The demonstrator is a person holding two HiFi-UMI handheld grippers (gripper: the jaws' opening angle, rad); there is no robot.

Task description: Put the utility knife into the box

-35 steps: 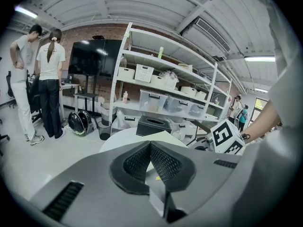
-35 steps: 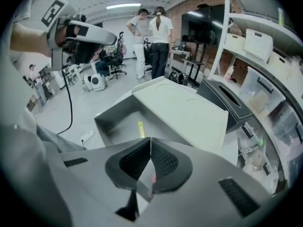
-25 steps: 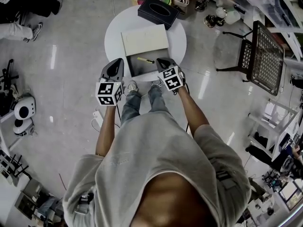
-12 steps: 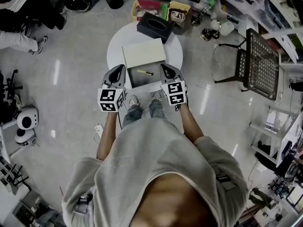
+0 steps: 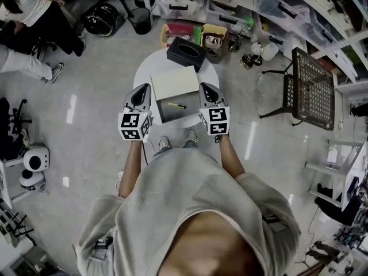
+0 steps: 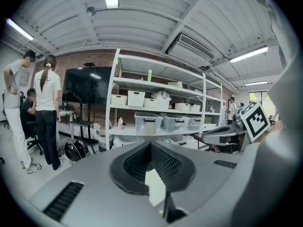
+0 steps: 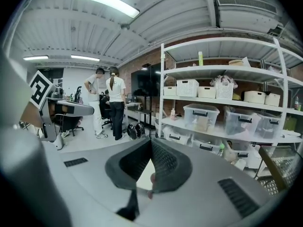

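Knife (image 5: 177, 105) reads as already in the box (image 5: 164, 109): a small yellow strip on the dark floor of the open tray, roughly centred and clear of the walls. The pale lid (image 5: 175, 82) is thrown back on the far side, which leaves the opening free from the person's side.

Left hand-held gripper (image 5: 141, 91) is clenched with nothing in it; its own view shows the pads meeting at the tip with no object between them. Right hand-held gripper (image 5: 206, 91) is the same, clamped shut and empty.

They sit one on each side of the box, near its left and right edges. I can't tell from above whether either touches it. Both gripper views look out level at shelving and people across the room, not down at the worktop (image 5: 146, 68), so I'd say they're parked rather than reaching.

Judgement: the placement step looks done, and the lid is the only thing left, if closing it is wanted. The black tissue box (image 5: 187, 52) behind the lid is near enough to crowd a swing.
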